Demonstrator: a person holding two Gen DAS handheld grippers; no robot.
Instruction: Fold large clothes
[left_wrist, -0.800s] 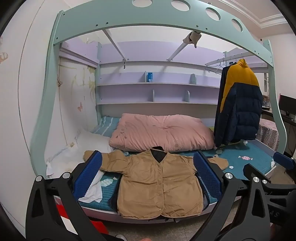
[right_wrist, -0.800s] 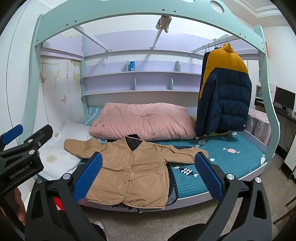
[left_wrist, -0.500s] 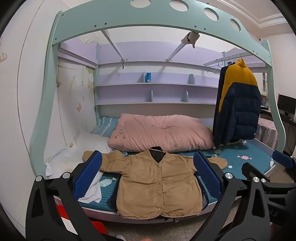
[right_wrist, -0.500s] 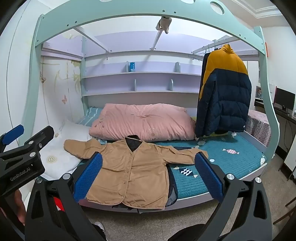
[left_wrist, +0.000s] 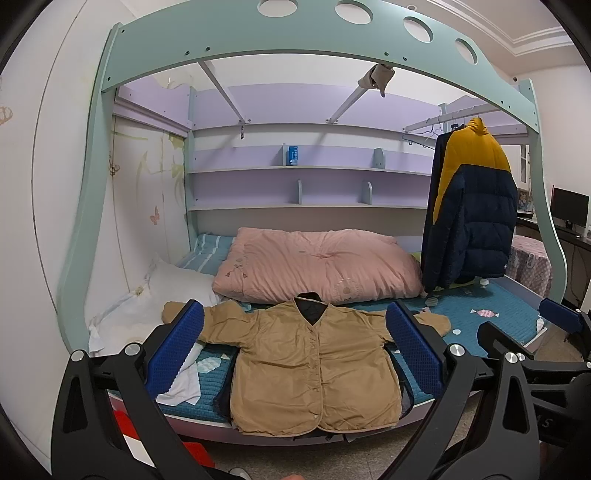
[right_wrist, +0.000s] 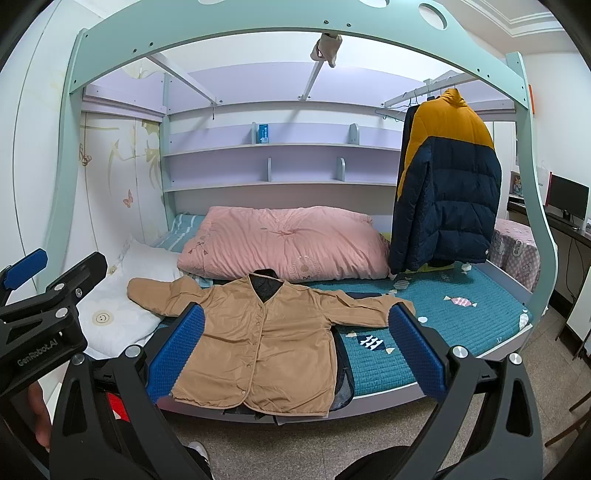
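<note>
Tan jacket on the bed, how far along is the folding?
Done: the tan jacket lies flat, front up, buttoned, sleeves spread on the bed. In hand: nothing; the left gripper and right gripper are open, short of it. Left: every fold, sleeves and body.

- Your tan jacket (left_wrist: 314, 365) covers most of a dark garment (right_wrist: 341, 365) beneath it.
- The blue box (left_wrist: 292, 155) on the shelf: label too small to read.
</note>
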